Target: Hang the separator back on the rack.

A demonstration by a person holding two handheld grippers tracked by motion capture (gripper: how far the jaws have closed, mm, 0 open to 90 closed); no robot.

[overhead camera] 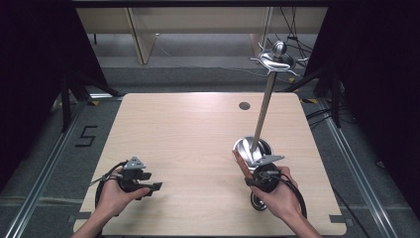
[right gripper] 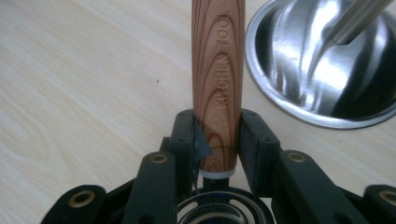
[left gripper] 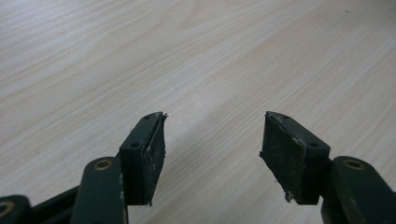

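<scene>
Wooden handle (right gripper: 218,88) of a kitchen tool sits clamped in my right gripper (right gripper: 217,140), just beside the steel stand base (right gripper: 299,74). Left gripper (left gripper: 212,154) hangs apart, empty, over the table (left gripper: 140,56). Risk: the smooth, round handle could slip or rotate between the pads.

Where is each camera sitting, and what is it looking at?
High view: above the person's side, looking forward and down at the wooden table, the metal stand, both hands, and both claws.
Left gripper view: on the left claw, looking along its open jaws at bare table.
Right gripper view: on the right claw, jaws clamped on a wooden handle, beside the stand's round base.
Shared: the high and right gripper views both show that base.
</scene>
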